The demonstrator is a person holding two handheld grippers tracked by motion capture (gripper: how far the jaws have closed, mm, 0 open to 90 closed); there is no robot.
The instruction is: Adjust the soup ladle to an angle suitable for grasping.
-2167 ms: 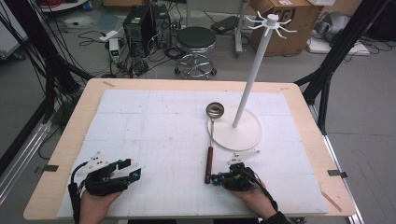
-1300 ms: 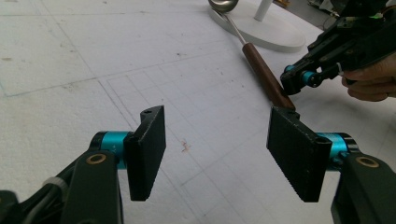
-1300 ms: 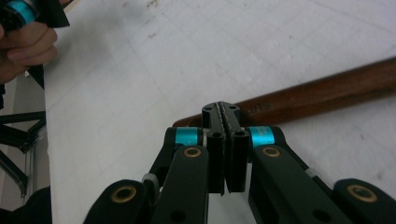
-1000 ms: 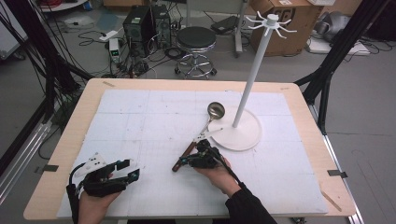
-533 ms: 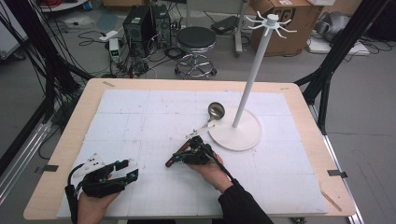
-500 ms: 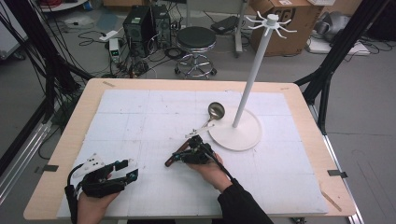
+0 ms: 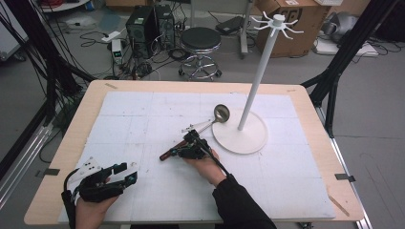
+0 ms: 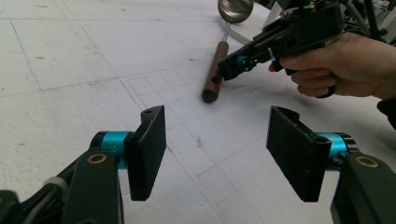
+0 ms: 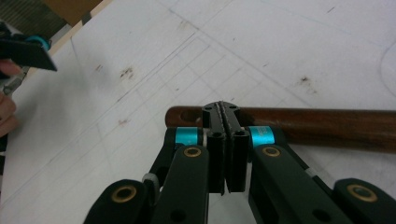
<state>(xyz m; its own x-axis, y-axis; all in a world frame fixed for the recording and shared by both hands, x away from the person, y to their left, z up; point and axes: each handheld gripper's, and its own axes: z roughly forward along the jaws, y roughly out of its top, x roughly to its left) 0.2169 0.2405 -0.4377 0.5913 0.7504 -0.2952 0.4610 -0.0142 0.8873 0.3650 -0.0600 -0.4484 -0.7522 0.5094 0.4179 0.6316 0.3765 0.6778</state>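
Right gripper view: right gripper (image 9: 226,140) pressed closed, empty, tips against the ladle (image 9: 299,126) handle on the table (image 9: 280,46). High view: left gripper (image 7: 125,174) wide apart, empty, well apart from ladle.

Even, diffuse overhead light fills the scene, bright on the white table sheet (image 7: 157,119) and dimmer on the floor beyond it. Shadows on the sheet are soft and short; a faint one lies under the ladle (image 7: 200,131) handle. The ladle's steel bowl carries a small highlight. The high view is slightly soft and grainy, with lines bowing near its edges. In the right gripper view the sheet is sharp around the handle, while the near black jaws blur.
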